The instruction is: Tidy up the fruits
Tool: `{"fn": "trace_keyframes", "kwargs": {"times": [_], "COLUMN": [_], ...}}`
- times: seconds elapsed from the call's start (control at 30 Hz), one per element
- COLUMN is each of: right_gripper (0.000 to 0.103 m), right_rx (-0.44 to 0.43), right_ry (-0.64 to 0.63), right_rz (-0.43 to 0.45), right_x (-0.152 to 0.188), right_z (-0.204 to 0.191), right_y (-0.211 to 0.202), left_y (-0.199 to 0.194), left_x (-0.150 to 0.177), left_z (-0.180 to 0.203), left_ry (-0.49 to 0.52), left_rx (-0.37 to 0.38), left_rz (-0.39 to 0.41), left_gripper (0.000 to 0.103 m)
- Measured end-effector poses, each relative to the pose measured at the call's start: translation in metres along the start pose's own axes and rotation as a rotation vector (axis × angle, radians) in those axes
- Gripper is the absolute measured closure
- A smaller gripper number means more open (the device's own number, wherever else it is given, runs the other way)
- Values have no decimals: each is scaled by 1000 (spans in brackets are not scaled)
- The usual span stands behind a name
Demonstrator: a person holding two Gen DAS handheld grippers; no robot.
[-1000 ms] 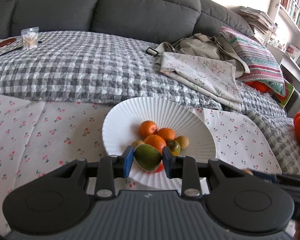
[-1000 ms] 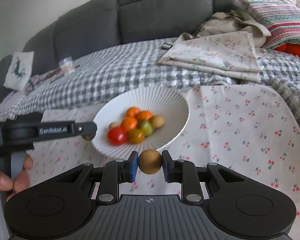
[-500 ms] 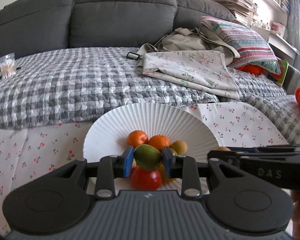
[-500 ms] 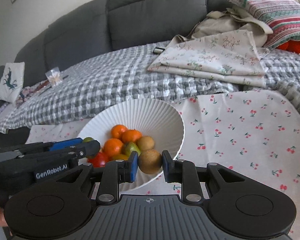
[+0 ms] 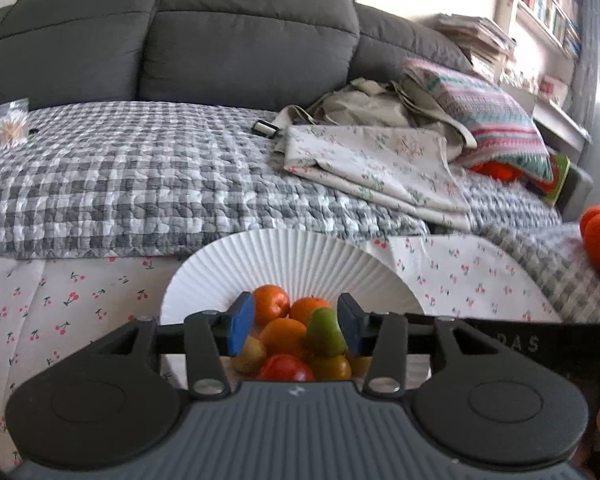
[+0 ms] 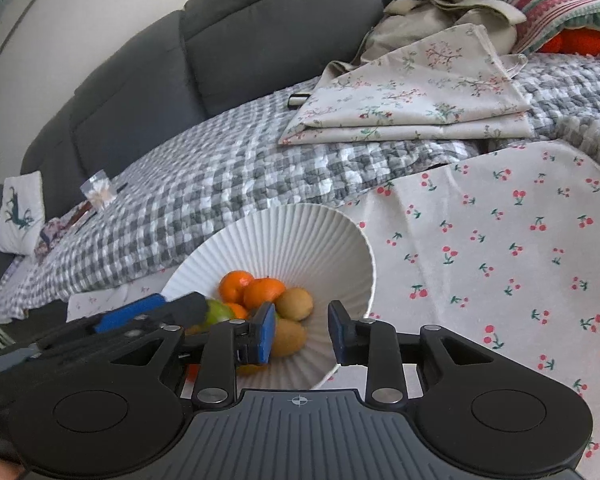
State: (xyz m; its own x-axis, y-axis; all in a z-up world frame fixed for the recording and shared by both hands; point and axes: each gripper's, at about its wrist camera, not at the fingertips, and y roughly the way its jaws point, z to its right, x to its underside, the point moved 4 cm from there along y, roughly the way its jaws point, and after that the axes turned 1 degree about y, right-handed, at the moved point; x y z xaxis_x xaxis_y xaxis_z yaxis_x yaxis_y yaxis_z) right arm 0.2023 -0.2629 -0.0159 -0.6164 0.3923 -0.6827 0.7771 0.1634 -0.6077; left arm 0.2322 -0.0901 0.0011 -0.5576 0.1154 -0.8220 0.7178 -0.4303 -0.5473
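Over the white bowl (image 5: 300, 256), my left gripper (image 5: 296, 324) and right gripper (image 6: 302, 334) have just spread, releasing green mango (image 5: 326, 332) and brown fruit (image 6: 288, 338); I'd lift straight up.

Both grippers crowd over the white bowl (image 6: 340, 248), the left gripper (image 5: 296, 322) and right gripper (image 6: 302, 332) side by side, leaving little room between them above the piled fruit (image 5: 284, 334). To the right, the cherry-print cloth (image 6: 500, 260) lies bare and open. Behind, the folded floral fabric (image 6: 412, 96) and striped cushion (image 5: 488, 120) block the sofa.
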Motion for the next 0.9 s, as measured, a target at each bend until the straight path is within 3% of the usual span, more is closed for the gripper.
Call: {"fn": "trace_keyframes", "kwargs": {"times": [0.27,0.47,0.6,0.73,0.9], "right_gripper": [68,64,55,49,42], "right_rx": [-13,32,2,-4,72], "right_ry": [51,19,23,-19,-138], "right_rz": [3,-15,-9,-2,2], "right_x": [-6,-5,-2,4,18], "right_z": [2,-6,-10,-19,-29], "right_y": [-16,-32,-51,-69,-86], "left_y": [-12,-27,-43,-63,-82], "left_x": [-3,2,5,12,17], "left_z": [-18,-18,-16,-13,-8], "left_ry": [-87,-82,-68,-105,-74], "left_rx": [-27,-82,-123,-103,-141], "left_rz": [-2,-40,-61,-69,-66], "left_gripper": [57,50,46,40,38]}}
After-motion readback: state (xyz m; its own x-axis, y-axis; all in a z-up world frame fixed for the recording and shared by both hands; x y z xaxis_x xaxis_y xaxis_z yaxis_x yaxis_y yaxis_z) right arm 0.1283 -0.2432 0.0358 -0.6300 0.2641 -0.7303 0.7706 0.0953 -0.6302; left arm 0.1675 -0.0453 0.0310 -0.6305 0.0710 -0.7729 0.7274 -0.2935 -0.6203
